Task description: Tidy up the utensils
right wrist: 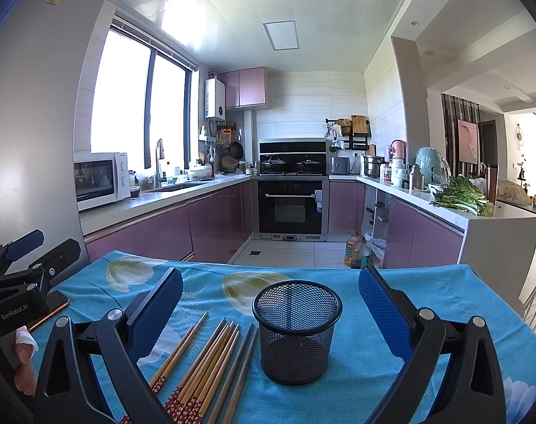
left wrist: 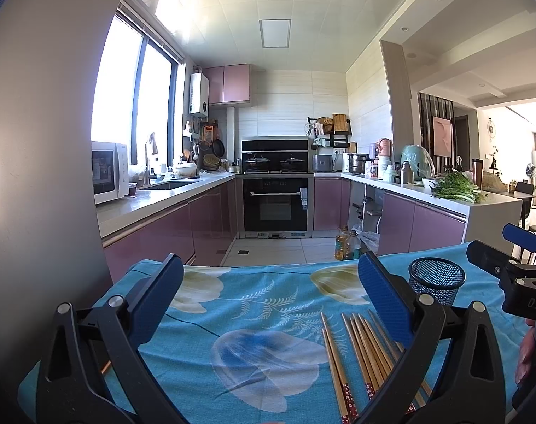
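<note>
Several wooden chopsticks with red patterned ends lie on the blue floral tablecloth, just inside my left gripper's right finger. A black mesh holder stands upright and empty beyond them. My left gripper is open and empty above the cloth. In the right wrist view the mesh holder stands between the fingers of my open, empty right gripper, with the chopsticks fanned out to its left, beside the left finger.
A phone lies on the cloth's left side under the other gripper. The right gripper shows at the left view's right edge. Beyond the table's far edge are the kitchen floor and oil bottles.
</note>
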### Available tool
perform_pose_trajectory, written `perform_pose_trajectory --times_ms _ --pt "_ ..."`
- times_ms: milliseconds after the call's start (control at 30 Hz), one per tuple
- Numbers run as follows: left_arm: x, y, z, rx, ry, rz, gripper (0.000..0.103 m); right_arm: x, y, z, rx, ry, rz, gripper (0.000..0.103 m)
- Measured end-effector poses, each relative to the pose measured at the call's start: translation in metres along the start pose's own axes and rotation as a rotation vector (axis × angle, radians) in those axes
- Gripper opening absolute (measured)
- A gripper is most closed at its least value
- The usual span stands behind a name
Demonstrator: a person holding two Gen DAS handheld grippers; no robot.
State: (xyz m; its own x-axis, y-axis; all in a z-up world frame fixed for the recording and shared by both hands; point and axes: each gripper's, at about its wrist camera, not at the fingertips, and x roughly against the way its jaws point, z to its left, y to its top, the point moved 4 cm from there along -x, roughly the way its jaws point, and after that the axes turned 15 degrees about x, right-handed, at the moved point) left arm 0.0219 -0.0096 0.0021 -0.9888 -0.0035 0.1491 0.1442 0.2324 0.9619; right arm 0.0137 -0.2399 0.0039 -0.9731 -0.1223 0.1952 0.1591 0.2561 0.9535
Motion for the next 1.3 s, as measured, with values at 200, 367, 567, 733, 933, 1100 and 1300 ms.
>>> perform_pose_trajectory --times_ms 200,367,567,733,933,1100,1300 --pt "0.0000 0.0000 -0.0001 0.001 0.000 0.000 0.097 0.0002 0.0001 0.0001 -0.003 0.001 -0.002 0.096" --pt "0.0001 -0.0002 -0.0001 0.000 0.000 0.000 0.097 -0.0007 0.0003 0.0002 -0.005 0.003 0.001 0.096" --pt "0.0000 -0.0002 -0.0003 0.000 -0.001 0.001 0.097 -0.0009 0.0004 0.0007 -0.007 0.007 0.000 0.096" --pt "0.0001 -0.0001 -0.0001 0.001 -0.001 0.000 0.097 -0.0012 -0.0003 -0.0001 -0.009 0.008 0.002 0.096" --pt "0.0002 -0.0005 -0.0005 0.000 -0.001 0.000 0.097 -0.0015 -0.0006 -0.0013 -0.010 0.008 0.003 0.096" --pt "0.0002 -0.0007 -0.0004 0.000 0.000 0.000 0.097 -0.0018 -0.0005 -0.0005 -0.010 0.010 0.003 0.096" --pt "0.0003 -0.0004 -0.0007 0.000 -0.001 0.000 0.097 -0.0018 -0.0005 -0.0004 -0.011 0.010 0.005 0.096"
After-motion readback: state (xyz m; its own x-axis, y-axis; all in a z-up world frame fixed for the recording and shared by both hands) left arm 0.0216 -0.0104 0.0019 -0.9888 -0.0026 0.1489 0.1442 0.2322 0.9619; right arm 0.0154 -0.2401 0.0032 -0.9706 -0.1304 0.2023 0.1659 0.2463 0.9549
